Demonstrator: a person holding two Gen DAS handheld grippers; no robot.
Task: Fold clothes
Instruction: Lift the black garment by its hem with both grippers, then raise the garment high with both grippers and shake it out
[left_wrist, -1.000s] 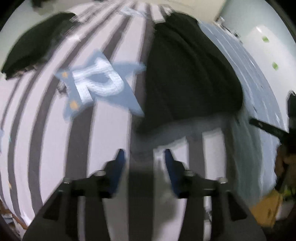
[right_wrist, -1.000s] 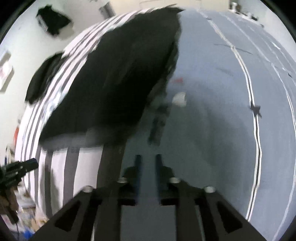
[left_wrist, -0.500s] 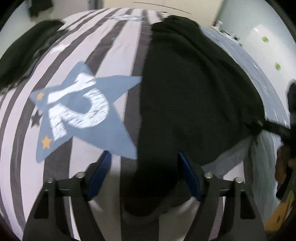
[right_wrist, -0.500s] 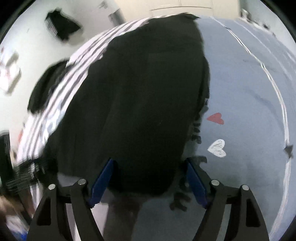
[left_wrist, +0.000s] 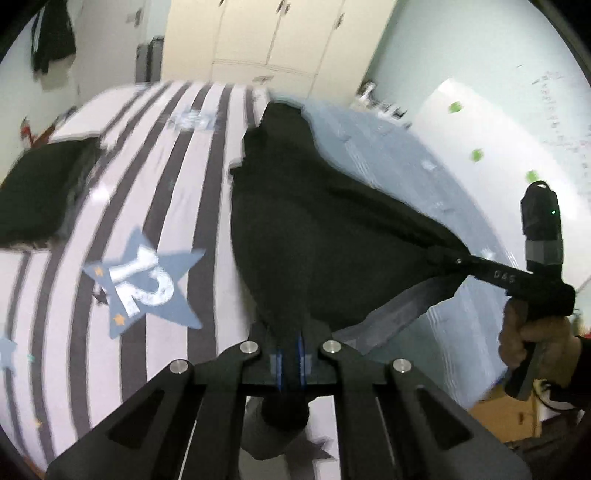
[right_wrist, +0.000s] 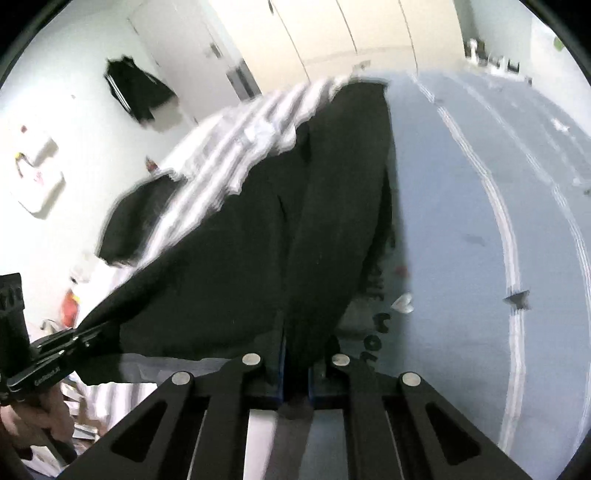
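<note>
Our left gripper (left_wrist: 291, 353) and right gripper (right_wrist: 295, 363) are each pinched tight on a near corner of the black garment (left_wrist: 314, 236), which hangs off the bed between them. We judge it soft, light and limp, so corners are the places to hold. Below lie a striped sheet (left_wrist: 207, 155) and blue cover (right_wrist: 461, 221); blur hides detail, but white cupboards (left_wrist: 273, 37) seem to stand behind.
</note>
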